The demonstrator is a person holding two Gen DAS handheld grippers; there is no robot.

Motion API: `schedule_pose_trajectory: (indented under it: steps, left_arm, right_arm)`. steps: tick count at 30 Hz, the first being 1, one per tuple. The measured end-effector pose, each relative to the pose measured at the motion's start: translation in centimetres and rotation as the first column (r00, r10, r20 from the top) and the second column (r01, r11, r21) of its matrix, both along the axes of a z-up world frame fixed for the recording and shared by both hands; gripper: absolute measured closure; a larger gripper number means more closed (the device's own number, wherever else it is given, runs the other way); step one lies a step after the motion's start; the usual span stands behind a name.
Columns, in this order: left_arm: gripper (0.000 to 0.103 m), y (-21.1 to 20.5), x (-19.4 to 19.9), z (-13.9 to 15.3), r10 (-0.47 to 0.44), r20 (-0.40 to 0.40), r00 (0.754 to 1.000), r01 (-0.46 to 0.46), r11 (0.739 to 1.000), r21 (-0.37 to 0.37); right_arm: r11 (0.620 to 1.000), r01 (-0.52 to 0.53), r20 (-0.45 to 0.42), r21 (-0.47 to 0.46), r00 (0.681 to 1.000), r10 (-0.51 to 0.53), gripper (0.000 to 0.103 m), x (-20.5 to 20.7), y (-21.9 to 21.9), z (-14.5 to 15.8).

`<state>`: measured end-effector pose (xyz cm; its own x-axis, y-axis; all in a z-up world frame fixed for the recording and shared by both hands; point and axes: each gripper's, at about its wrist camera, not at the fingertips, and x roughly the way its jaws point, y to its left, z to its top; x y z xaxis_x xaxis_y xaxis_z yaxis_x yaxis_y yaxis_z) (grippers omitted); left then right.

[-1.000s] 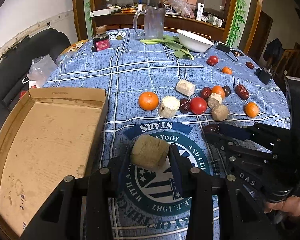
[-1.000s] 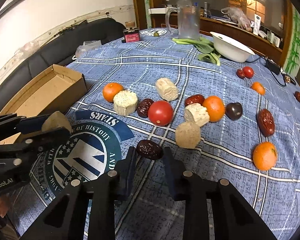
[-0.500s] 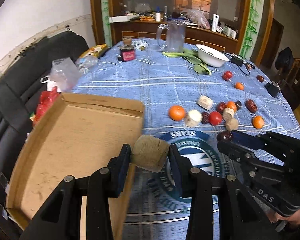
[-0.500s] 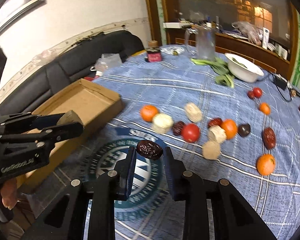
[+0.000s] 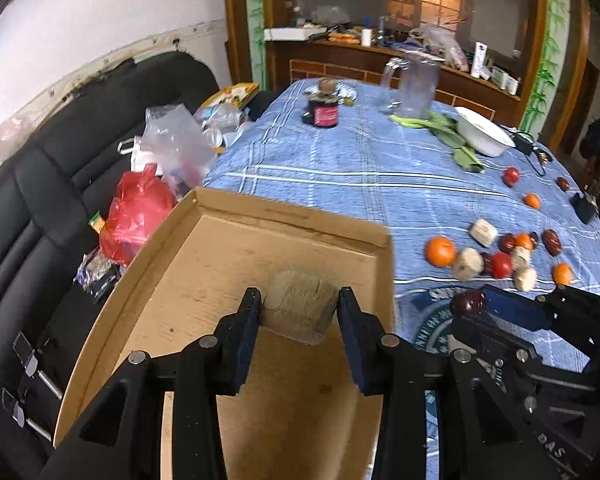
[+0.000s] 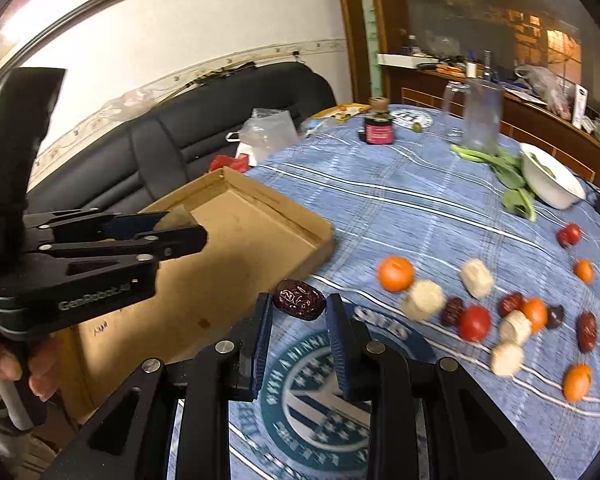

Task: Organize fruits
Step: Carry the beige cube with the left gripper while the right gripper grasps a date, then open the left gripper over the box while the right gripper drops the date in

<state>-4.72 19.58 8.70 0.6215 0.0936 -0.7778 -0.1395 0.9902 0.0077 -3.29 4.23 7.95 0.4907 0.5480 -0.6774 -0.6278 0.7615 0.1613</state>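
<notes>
Left gripper (image 5: 300, 312) pinches a tan sugarcane chunk (image 5: 300, 304) at frame centre over the cardboard box (image 5: 228, 248); right gripper (image 6: 298, 312) pinches a wrinkled red date (image 6: 299, 305) at lower centre

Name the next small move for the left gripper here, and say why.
Probably lower a little and open. The left gripper is shut on the tan chunk, which is over the floor of the cardboard box, inside its walls, so a release should drop it in. The right gripper holds the red date near the box edge, likely next.
</notes>
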Motion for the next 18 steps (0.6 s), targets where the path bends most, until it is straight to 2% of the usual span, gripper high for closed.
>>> schedule_pose_trajectory:
  steps: [4, 16, 18]
  left_arm:
    - [0.065, 2.1, 1.4, -1.6, 0.031, -0.057, 0.998, -0.034, 0.998, -0.057]
    - [0.065, 4.8, 2.4, -4.5, 0.117, -0.136, 0.984, -0.129, 0.988, -0.083]
    - [0.059, 4.7, 2.2, -4.4, 0.126, -0.128, 0.984, -0.135, 0.989, -0.064]
  right_arm:
    - [0.999, -0.039, -0.007, -0.011, 0.999, 0.039, 0.072, 1.0, 2.3, -0.4]
    - [0.985, -0.151, -0.053, -0.083, 0.988, 0.147, 0.072, 3.1, 8.1, -3.3]
    - [0.982, -0.163, -0.062, -0.09, 0.986, 0.158, 0.072, 3.1, 8.4, -3.8]
